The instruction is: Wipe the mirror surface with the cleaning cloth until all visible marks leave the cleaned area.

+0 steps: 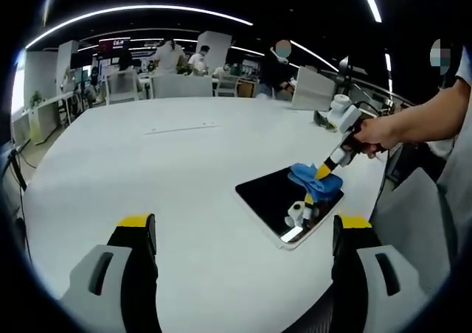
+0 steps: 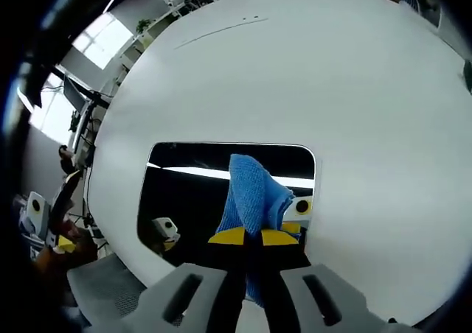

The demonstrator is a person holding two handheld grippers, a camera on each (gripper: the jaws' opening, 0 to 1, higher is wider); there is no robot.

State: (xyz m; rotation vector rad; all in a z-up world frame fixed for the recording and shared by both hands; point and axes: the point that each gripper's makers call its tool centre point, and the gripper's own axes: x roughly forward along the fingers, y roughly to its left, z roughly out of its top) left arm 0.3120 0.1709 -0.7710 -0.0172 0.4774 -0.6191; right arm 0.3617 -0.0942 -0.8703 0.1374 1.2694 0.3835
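Right claw (image 2: 255,237) (closed) pressing cloth (image 2: 253,189); mirror (image 2: 184,193)

Both claws (image 1: 240,248) (image 2: 253,237) have black fingers, yellow tips, grey housings.

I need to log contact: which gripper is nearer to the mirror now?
Right. The right gripper holds the blue cloth down on the mirror. The left gripper hangs open above the white table, apart from the mirror.
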